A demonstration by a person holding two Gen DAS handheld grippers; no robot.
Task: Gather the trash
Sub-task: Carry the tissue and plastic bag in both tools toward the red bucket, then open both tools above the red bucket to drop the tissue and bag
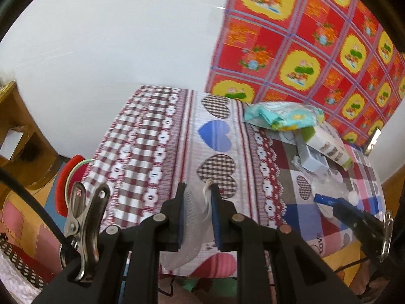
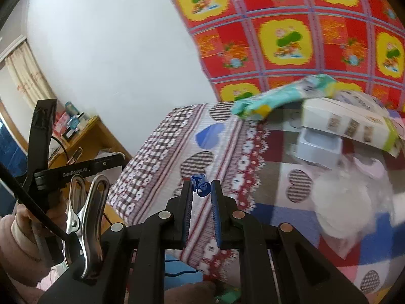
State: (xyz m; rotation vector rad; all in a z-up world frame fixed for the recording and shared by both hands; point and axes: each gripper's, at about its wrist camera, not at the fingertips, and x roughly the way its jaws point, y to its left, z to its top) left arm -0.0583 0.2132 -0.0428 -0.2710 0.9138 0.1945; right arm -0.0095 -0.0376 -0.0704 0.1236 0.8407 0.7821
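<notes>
left gripper point(image 1: 196, 190) fingers clenched on a translucent plastic scrap point(image 1: 192, 217), right gripper point(image 2: 201, 190) on a blue wrapper point(image 2: 200, 186) — wipes pack point(image 1: 281, 116), cartons point(image 1: 326, 144) remain upper right on the tabletop point(image 1: 157, 139).

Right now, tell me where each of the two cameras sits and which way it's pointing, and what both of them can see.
Left wrist view: sits behind the left gripper, angled down over the patterned table cloth; its jaws pinch a translucent plastic piece; the right gripper enters at right.
Right wrist view: sits behind the right gripper, also angled down; jaws pinch a crumpled blue scrap; the left gripper and a hand show at left.
Shared: the cloth, the teal packet, the white carton, the red-and-yellow hanging cloth.
</notes>
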